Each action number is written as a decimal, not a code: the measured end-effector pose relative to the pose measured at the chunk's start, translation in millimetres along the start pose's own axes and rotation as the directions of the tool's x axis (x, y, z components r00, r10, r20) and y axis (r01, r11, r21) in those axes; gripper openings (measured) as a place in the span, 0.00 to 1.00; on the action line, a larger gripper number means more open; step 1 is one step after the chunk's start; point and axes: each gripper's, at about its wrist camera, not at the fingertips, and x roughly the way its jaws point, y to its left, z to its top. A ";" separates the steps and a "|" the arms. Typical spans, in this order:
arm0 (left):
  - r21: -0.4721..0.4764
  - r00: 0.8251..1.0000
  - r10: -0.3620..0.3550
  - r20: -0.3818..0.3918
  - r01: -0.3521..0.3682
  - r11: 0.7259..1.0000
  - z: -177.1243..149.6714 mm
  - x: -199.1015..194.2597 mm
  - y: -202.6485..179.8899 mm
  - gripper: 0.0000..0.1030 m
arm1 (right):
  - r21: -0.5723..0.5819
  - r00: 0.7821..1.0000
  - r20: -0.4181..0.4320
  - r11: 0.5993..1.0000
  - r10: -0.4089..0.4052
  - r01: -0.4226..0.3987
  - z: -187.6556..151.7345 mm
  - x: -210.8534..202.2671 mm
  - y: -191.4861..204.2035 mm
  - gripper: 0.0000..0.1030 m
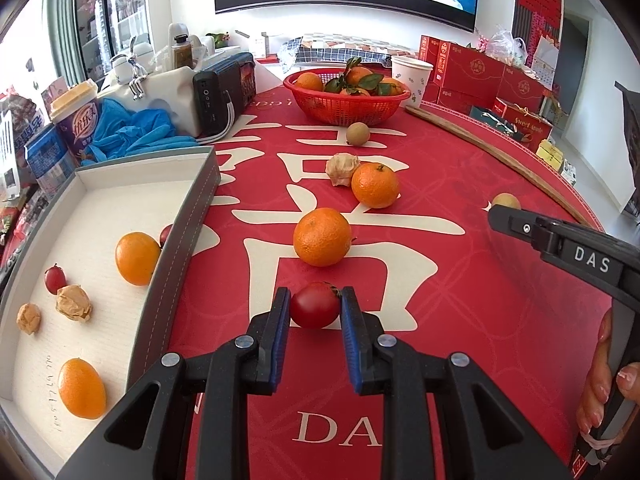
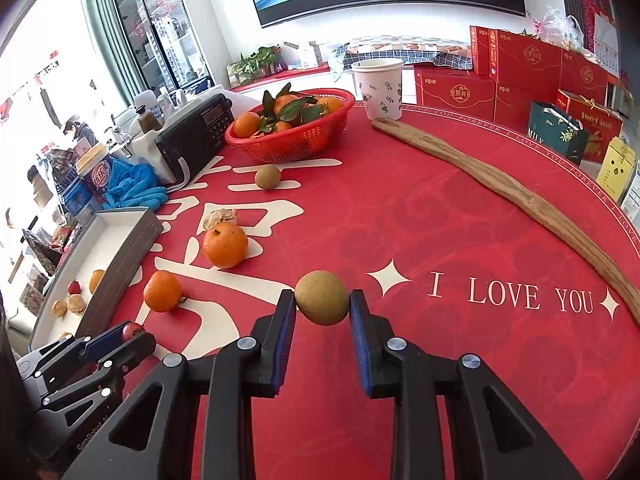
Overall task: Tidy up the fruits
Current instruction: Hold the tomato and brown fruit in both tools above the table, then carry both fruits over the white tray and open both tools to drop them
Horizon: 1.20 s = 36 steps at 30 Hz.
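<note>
My left gripper (image 1: 315, 300) is shut on a small red tomato (image 1: 315, 311) resting on the red tablecloth, just right of the grey tray (image 1: 188, 216). The tray holds two orange fruits, small red fruits and papery husked ones. My right gripper (image 2: 323, 300) is shut on a round brown-green fruit (image 2: 322, 298), both pads against its sides. Two mandarins (image 1: 322, 236) (image 1: 375, 184), a husked fruit (image 1: 341, 168) and another brown fruit (image 1: 357, 133) lie loose on the cloth. In the right wrist view the left gripper (image 2: 128, 332) shows at lower left with the tomato.
A red basket (image 1: 348, 110) of leafy mandarins stands at the back. Behind the tray are a black radio (image 1: 224, 92), blue gloves (image 1: 132, 132) and a cup. A paper cup (image 2: 380, 88) and a long wooden stick (image 2: 500, 188) lie right; red boxes (image 2: 528, 64) beyond.
</note>
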 end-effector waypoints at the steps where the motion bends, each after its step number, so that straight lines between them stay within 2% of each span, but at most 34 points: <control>1: 0.001 1.000 0.000 0.000 0.000 1.000 0.1 0.2 0.0 0.26 | -0.001 1.000 0.000 1.000 -0.001 0.001 0.0 0.1 0.3 0.28; 36: 0.021 1.000 0.014 0.019 -0.014 1.000 -0.3 -2.4 -5.1 0.26 | -0.010 1.000 -0.010 1.000 0.006 -0.007 -3.6 2.0 3.0 0.28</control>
